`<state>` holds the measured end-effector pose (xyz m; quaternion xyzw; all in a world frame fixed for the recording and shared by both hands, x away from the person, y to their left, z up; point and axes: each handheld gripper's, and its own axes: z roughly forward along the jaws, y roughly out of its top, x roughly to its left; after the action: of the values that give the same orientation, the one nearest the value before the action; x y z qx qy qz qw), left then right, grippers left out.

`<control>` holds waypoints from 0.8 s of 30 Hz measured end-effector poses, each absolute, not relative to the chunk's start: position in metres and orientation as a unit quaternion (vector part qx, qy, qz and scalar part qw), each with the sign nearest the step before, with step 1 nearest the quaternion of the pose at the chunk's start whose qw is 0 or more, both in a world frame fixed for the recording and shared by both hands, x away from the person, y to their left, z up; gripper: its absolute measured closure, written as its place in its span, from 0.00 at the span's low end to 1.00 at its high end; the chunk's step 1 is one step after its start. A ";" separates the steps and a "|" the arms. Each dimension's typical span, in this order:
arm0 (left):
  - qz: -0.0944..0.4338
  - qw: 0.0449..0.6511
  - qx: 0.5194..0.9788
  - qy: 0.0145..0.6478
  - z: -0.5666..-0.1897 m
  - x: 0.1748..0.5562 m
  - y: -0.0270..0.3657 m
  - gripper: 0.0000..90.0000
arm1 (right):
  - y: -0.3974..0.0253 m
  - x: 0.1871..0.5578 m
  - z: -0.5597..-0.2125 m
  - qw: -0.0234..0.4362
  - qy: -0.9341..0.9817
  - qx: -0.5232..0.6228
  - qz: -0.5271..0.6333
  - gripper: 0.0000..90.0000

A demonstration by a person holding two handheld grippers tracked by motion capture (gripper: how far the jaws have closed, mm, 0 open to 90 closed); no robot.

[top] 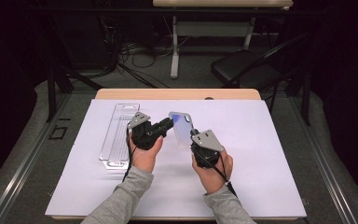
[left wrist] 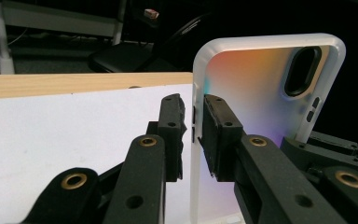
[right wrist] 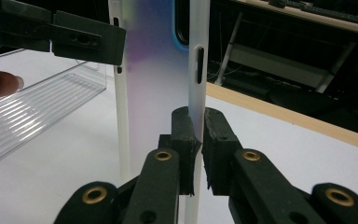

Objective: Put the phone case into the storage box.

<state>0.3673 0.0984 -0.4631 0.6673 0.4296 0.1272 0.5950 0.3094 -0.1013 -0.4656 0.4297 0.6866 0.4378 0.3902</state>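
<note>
A translucent white phone case (top: 182,128) with an iridescent back and a camera cut-out stands lifted off the white sheet between both grippers. My left gripper (top: 170,122) points right at its upper left rim. In the left gripper view its jaws sit either side of the case's side wall (left wrist: 196,154), closed down on it (left wrist: 193,121). My right gripper (top: 192,141) comes from below. In the right gripper view it pinches the case's near side wall (right wrist: 196,126), and the case (right wrist: 154,70) rises straight up. One left finger (right wrist: 88,37) shows at the case's far rim.
A clear ribbed plastic tray (top: 116,135) lies on the white sheet (top: 261,154) left of the hands, also seen low in the right gripper view (right wrist: 37,107). The wooden table edge (top: 177,94) runs along the back. A black chair (top: 247,65) and cables lie beyond.
</note>
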 end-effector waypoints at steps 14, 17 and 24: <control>0.121 0.599 0.670 0.422 -0.464 0.367 0.097 0.93 | -0.103 0.310 -0.467 0.385 0.685 0.432 0.443 0.93; 0.119 0.600 0.670 0.421 -0.464 0.367 0.098 0.95 | -0.104 0.310 -0.467 0.383 0.684 0.433 0.445 0.93; 0.119 0.601 0.669 0.420 -0.463 0.367 0.099 0.96 | -0.104 0.309 -0.466 0.382 0.683 0.431 0.448 0.93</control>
<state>0.3671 0.0991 -0.4633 0.6694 0.4199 0.1190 0.6013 0.3093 -0.1038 -0.4664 0.4312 0.6834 0.4482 0.3823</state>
